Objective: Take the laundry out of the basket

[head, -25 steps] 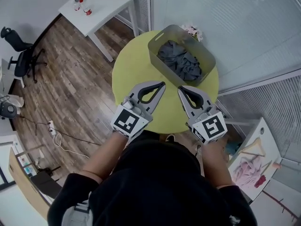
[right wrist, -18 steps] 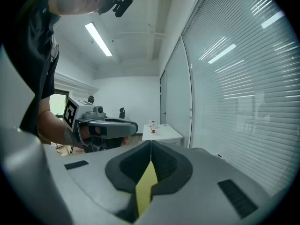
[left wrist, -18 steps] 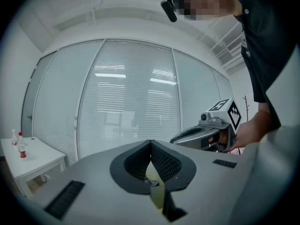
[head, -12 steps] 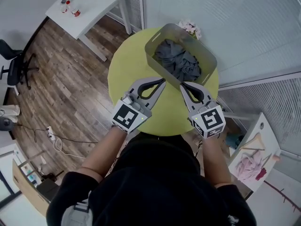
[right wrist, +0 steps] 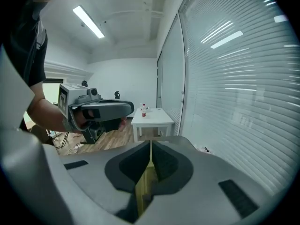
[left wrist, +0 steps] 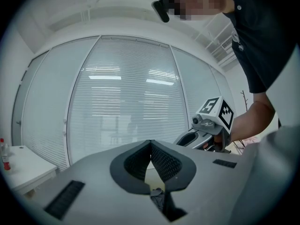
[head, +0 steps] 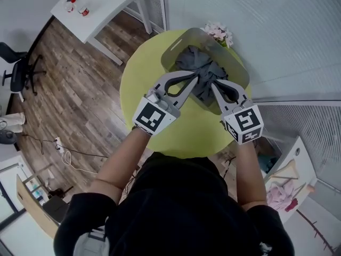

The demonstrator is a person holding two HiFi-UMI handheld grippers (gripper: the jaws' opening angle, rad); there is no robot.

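A grey basket stands at the far side of the round yellow-green table. Crumpled dark grey laundry lies inside it. Both grippers reach over the basket's near rim. My left gripper is shut, its tips just above the laundry with nothing between them. My right gripper is shut too and holds nothing. In the left gripper view the jaws meet, and the right gripper shows beside them. In the right gripper view the jaws are closed, with the left gripper off to the left.
A small bunch of flowers sits behind the basket. A white side table with small bottles stands on the wood floor at the far left. A black office chair is further left. Glass walls with blinds run behind and to the right.
Both grippers have moved forward across the table, from its near half to over the basket's near rim. Both stay closed throughout.
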